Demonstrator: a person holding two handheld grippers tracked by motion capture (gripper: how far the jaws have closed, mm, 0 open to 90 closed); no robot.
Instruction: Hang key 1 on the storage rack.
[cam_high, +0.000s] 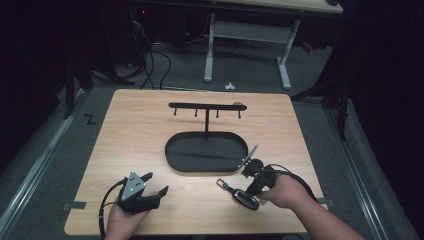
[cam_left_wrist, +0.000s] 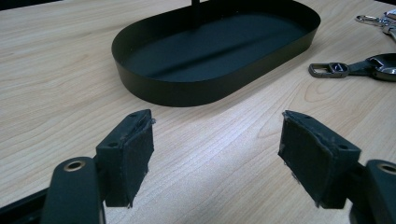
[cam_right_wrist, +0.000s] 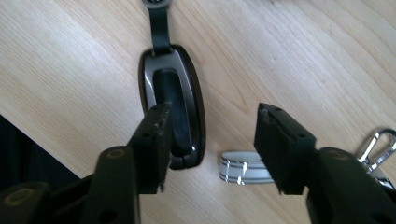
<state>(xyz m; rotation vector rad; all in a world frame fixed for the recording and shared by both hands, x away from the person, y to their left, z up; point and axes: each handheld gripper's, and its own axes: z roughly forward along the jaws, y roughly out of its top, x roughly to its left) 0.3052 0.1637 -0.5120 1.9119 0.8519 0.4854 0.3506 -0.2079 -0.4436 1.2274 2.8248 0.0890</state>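
Observation:
A black key fob (cam_high: 246, 197) with a silver rim and a short strap ending in a metal buckle (cam_high: 221, 184) lies flat near the table's front right. My right gripper (cam_high: 251, 189) hovers just over it, open. In the right gripper view the fob (cam_right_wrist: 173, 93) sits partly under one of the fingers (cam_right_wrist: 156, 140), and the right gripper (cam_right_wrist: 212, 126) has bare wood in its gap. My left gripper (cam_high: 156, 183) rests open at the front left, empty. The left gripper (cam_left_wrist: 217, 140) points toward the tray, with the fob (cam_left_wrist: 385, 67) off to its right.
A black oval tray (cam_high: 172, 150) with an upright hook rack (cam_high: 206, 106) stands mid-table; its wall (cam_left_wrist: 187, 88) is ahead of the left jaws. A small silver band (cam_right_wrist: 243, 168) and a snap hook (cam_right_wrist: 380, 144) lie by the fob. The table's front edge is close behind both hands.

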